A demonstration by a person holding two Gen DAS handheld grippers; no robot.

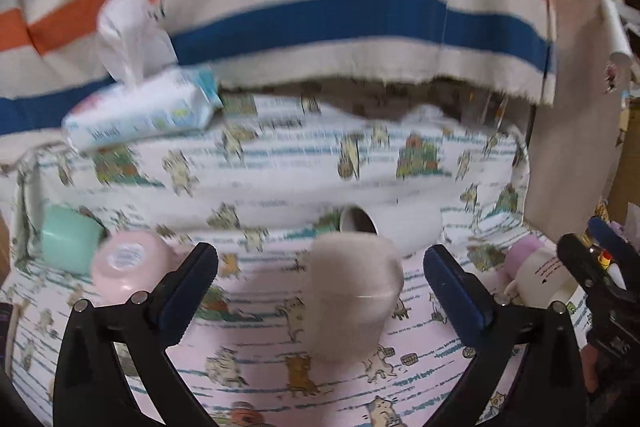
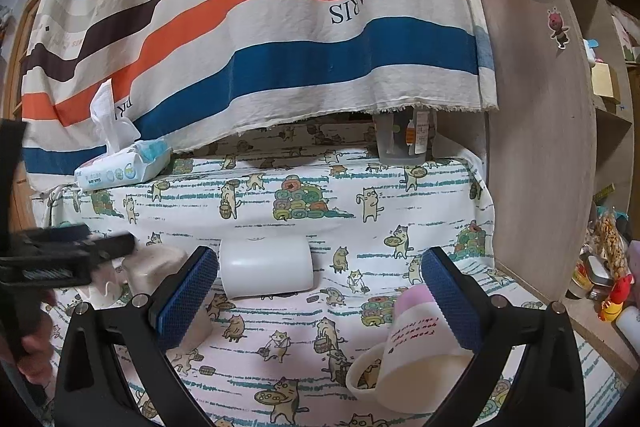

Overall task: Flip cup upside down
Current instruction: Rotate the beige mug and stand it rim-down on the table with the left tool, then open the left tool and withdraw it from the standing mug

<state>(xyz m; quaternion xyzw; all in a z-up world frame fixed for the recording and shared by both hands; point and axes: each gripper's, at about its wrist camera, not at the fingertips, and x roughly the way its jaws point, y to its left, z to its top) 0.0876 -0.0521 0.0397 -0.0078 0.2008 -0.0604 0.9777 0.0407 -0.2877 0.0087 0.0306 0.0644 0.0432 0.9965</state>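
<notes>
In the left wrist view a beige cup stands on the cat-print cloth between the open fingers of my left gripper, blurred by motion; neither pad touches it. Behind it a white mug lies on its side, mouth toward me. In the right wrist view my right gripper is open and empty; the white mug lies on its side just beyond its left finger. A white cup with a pink base and red writing lies on its side by the right finger. The left gripper shows at left over the beige cup.
A pink cup and a mint-green cup lie at the left. A tissue pack sits at the back left under a striped hanging towel. A wooden shelf panel bounds the right side, with clutter beyond it.
</notes>
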